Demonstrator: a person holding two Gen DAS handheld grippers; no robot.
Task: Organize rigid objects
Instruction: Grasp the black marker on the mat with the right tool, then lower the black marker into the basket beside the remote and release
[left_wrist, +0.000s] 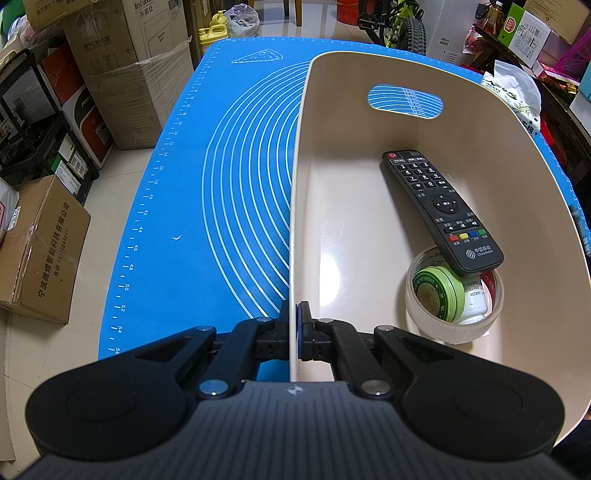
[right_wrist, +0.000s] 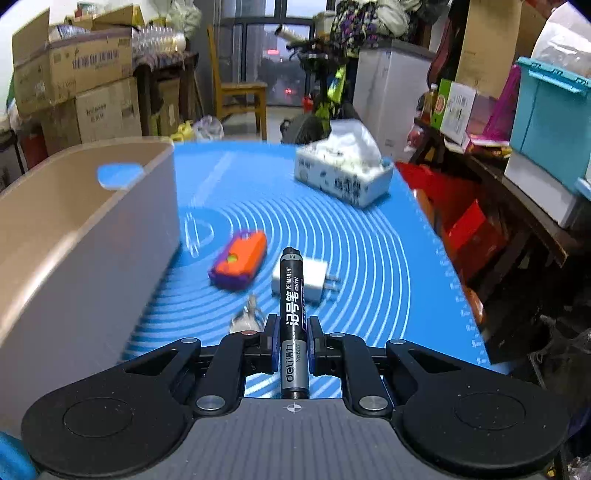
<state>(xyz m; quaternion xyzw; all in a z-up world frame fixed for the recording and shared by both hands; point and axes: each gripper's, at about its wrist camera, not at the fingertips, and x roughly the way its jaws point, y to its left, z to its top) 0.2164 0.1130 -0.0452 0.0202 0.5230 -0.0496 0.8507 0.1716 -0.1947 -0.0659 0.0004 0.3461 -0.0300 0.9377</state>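
A beige plastic bin (left_wrist: 369, 229) stands on the blue mat (left_wrist: 207, 192). Inside it lie a black remote (left_wrist: 439, 206), a clear tape roll (left_wrist: 455, 295) and a green ointment tin (left_wrist: 437, 293). My left gripper (left_wrist: 294, 314) is shut on the bin's left wall. In the right wrist view my right gripper (right_wrist: 292, 332) is shut on a black permanent marker (right_wrist: 292, 306), held above the mat to the right of the bin (right_wrist: 85, 221). On the mat ahead lie an orange and purple toy (right_wrist: 240, 264), a white charger plug (right_wrist: 312, 280) and a small metal piece (right_wrist: 247, 317).
A white tissue box (right_wrist: 343, 173) sits at the mat's far right. Cardboard boxes (left_wrist: 40, 251) stand on the floor to the left. A bicycle (left_wrist: 399, 22) is behind the table. Cluttered shelves (right_wrist: 517, 147) run along the right.
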